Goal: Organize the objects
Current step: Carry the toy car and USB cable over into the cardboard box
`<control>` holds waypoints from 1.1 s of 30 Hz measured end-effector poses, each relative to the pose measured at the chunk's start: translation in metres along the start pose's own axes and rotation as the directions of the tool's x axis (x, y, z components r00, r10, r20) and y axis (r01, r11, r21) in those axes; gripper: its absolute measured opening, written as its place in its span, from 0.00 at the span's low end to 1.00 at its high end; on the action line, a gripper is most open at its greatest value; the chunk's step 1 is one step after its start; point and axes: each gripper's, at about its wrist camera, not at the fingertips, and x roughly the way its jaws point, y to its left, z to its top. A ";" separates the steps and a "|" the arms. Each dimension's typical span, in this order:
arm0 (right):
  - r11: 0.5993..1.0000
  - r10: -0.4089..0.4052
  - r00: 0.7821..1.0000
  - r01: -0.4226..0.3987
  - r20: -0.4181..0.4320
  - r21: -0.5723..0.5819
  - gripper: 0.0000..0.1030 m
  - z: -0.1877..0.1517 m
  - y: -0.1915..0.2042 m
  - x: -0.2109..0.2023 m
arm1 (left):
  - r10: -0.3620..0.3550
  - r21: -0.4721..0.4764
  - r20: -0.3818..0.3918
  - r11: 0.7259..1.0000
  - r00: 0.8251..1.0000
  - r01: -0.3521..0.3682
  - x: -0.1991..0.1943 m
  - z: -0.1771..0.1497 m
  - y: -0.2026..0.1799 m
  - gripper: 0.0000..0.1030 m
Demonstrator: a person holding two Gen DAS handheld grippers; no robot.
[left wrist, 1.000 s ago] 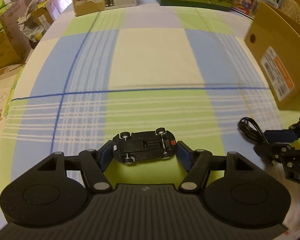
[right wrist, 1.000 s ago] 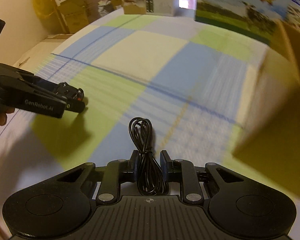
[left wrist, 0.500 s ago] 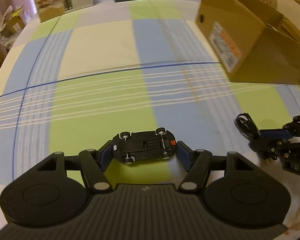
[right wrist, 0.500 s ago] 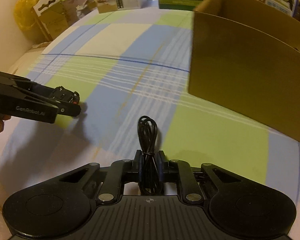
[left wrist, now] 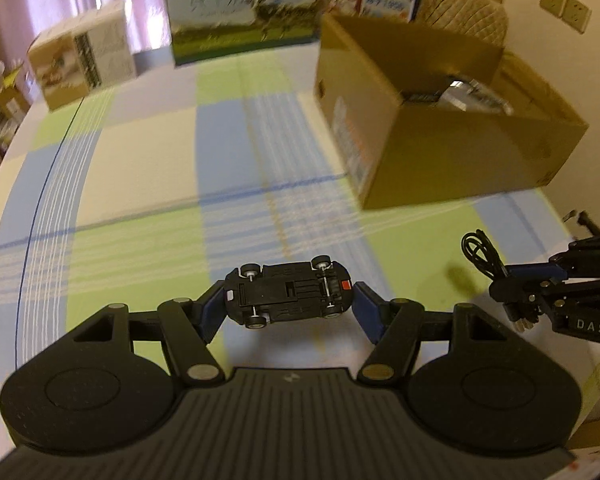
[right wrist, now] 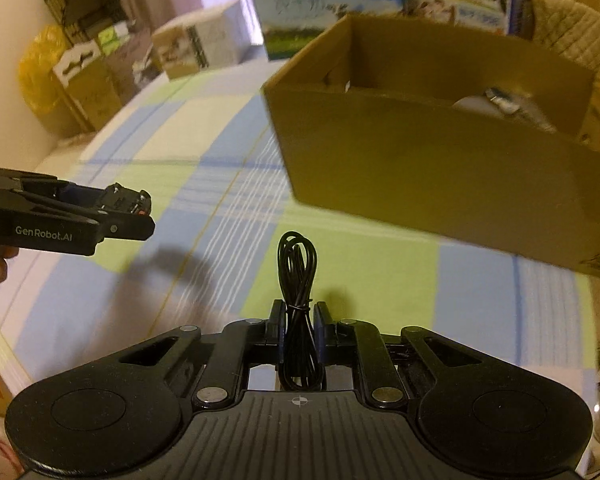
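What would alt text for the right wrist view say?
The right gripper holds a bundled black cable above a checked tablecloth, facing an open cardboard box. At left, the left gripper holds a toy car.

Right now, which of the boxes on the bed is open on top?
The plain brown cardboard box nearest both grippers: its top is open and things lie inside. The printed cartons and the small box behind it show no open top.

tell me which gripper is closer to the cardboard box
Right. The right gripper, holding the cable, sits just short of the cardboard box; the left gripper, holding the toy car, is farther back.
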 end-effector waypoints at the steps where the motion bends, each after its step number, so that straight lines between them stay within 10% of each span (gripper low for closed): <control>1: 1.000 0.000 1.000 0.000 0.014 0.005 0.10 0.002 -0.005 -0.007 | -0.003 0.007 0.012 1.000 1.000 0.003 -0.003 0.005 -0.006 0.62; 19: 0.989 -0.103 0.960 0.071 0.259 0.129 0.10 0.056 -0.109 -0.097 | -0.063 0.110 0.196 0.993 0.979 0.042 -0.017 0.094 -0.093 0.62; 33: 0.956 -0.256 0.929 0.201 0.268 0.213 0.10 0.095 -0.185 -0.076 | -0.017 0.135 0.198 0.991 0.980 -0.010 0.030 0.146 -0.112 0.62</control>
